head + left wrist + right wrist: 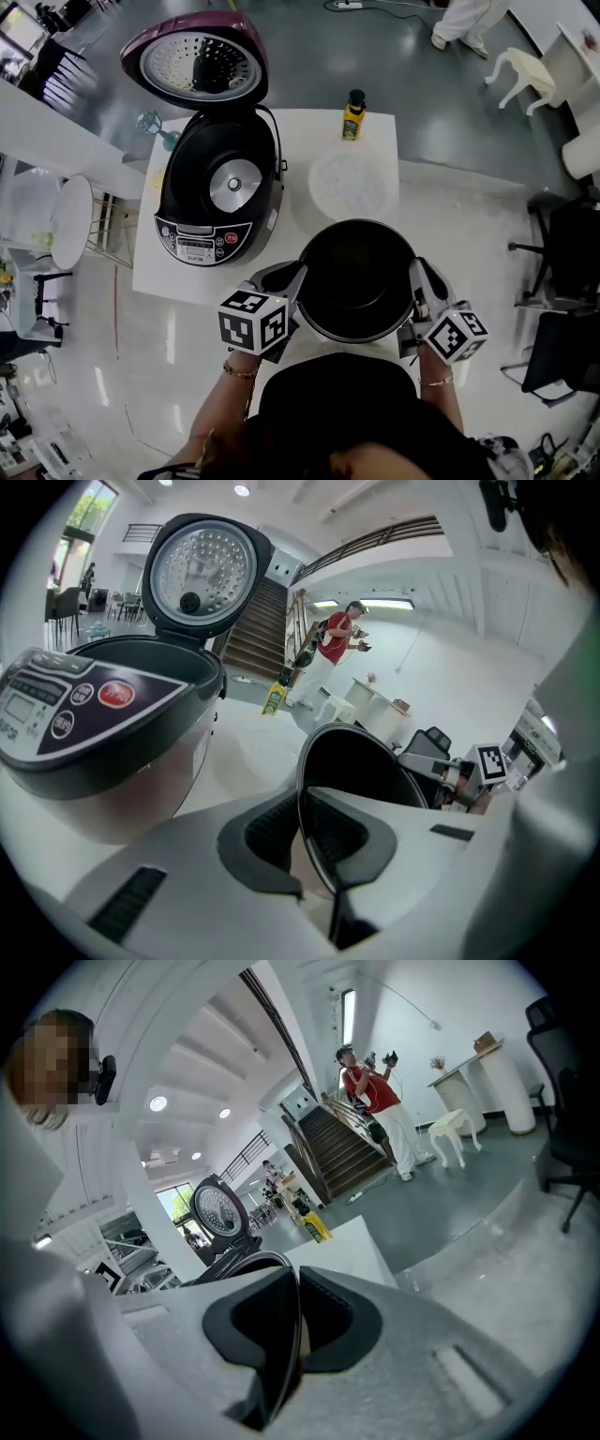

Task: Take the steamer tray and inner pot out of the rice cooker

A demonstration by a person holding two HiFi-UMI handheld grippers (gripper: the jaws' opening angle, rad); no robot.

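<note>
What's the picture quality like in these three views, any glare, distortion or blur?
Head view: sharp, with glare streaks on the glossy floor; the inner pot reads almost black inside. Left gripper view: fisheye, dark corners, the rice cooker bulging. Right gripper view: same bending, the staircase bowed.

Glossy black inner pot (356, 279) against a white bench (300, 141), between the pale grey left gripper (300, 278) and right gripper (415, 281), each carrying a cube of black-and-white square markers. At ten o'clock, the plum rice cooker (217, 202) has a black cavity and a silver, perforated lid plate (197, 64). At twelve o'clock are a frosted white steamer tray (350, 184) and a yellow, black-capped bottle (353, 115).
</note>
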